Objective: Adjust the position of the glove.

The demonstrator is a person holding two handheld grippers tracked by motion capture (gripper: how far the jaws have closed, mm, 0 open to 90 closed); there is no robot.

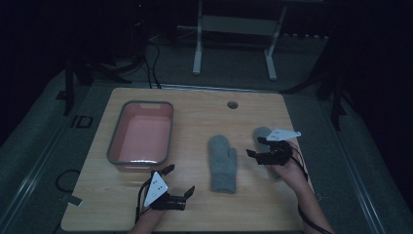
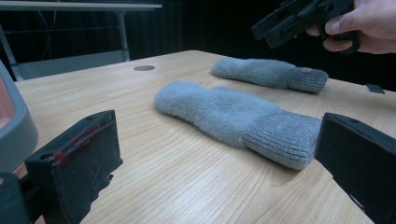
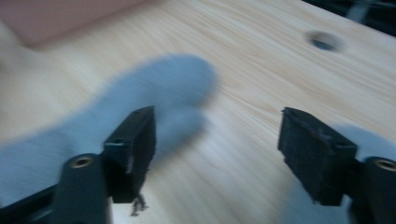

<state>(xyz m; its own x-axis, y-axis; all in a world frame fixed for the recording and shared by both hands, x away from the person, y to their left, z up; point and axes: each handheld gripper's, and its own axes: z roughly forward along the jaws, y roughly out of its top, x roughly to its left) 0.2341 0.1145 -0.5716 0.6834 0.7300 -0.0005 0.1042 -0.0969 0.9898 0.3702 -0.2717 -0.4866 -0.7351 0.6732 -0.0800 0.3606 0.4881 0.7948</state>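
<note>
Two grey mittens on the table (image 1: 195, 105), neither yet lifted. Near mitten (image 1: 223, 163) flat at centre of the high view, cuff toward the bottom edge; in the left gripper view stretched across the middle (image 2: 233, 119), cuff at lower right. Far mitten (image 1: 263, 132) right of centre in the high view, partly hidden under the right tongs (image 1: 263, 148); at upper right of the left gripper view (image 2: 271, 73), apart from the first.

Tub (image 1: 141, 134) with pink inside at left centre of the high view, nothing in it; likely the place for the mittens, judging by the layout.

Left tongs (image 1: 180, 180) low at bottom left of centre, wide open, holding nothing, aimed toward the near mitten's cuff but short of it. Right tongs also open and empty, hovering over the gap between the mittens; right gripper view blurred, with a mitten at left behind the left jaw (image 3: 140, 98) and a grey edge at lower right.

By judgement, barely begun: no mitten gripped, none in the tub. Left to do: close on each mitten, carry it over, drop it in.
</note>
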